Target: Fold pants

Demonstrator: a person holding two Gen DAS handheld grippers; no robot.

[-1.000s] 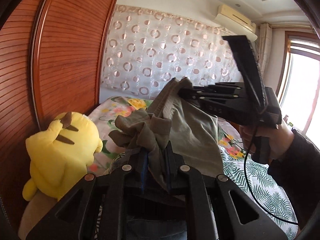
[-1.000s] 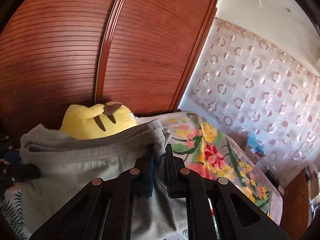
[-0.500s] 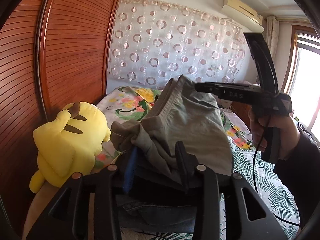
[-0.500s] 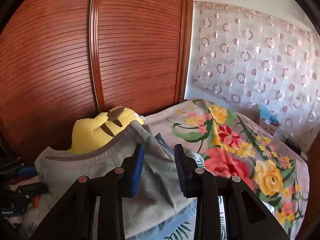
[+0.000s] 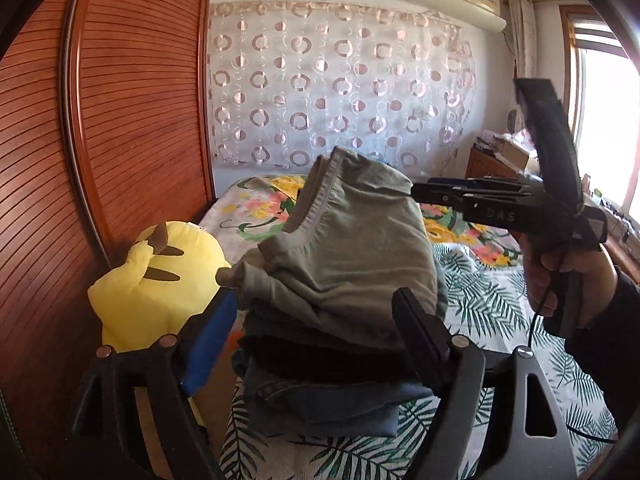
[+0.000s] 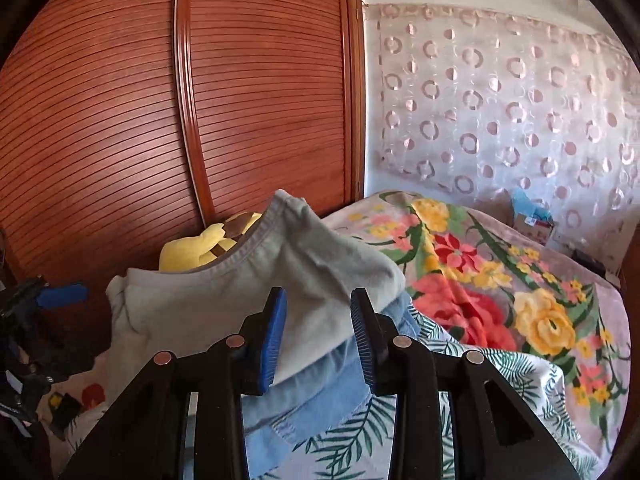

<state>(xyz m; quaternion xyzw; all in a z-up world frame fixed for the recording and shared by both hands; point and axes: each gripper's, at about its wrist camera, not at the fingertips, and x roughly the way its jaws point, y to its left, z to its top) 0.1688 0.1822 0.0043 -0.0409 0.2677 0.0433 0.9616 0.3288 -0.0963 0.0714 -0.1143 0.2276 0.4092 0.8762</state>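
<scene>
Folded grey-green pants point(image 5: 352, 248) lie on top of a stack of folded clothes on the bed, above a dark garment point(image 5: 320, 356) and blue jeans point(image 5: 320, 404). My left gripper point(image 5: 316, 320) is open, its fingers either side of the stack's near end, holding nothing. My right gripper point(image 6: 318, 330) is open and empty just short of the pants point(image 6: 280, 280); in the left wrist view it point(image 5: 416, 191) sits at the pants' far right corner.
A yellow plush toy point(image 5: 156, 280) sits left of the stack against the wooden wardrobe door point(image 5: 120, 120). The bed has a fern-print sheet point(image 5: 492, 300) and a floral blanket point(image 6: 500, 292). A circle-patterned curtain point(image 5: 340, 100) hangs behind.
Both grippers were shut on the pants a second ago. Both have opened and let go, and the pants now rest on the stack. Both grippers have drawn back a little.
</scene>
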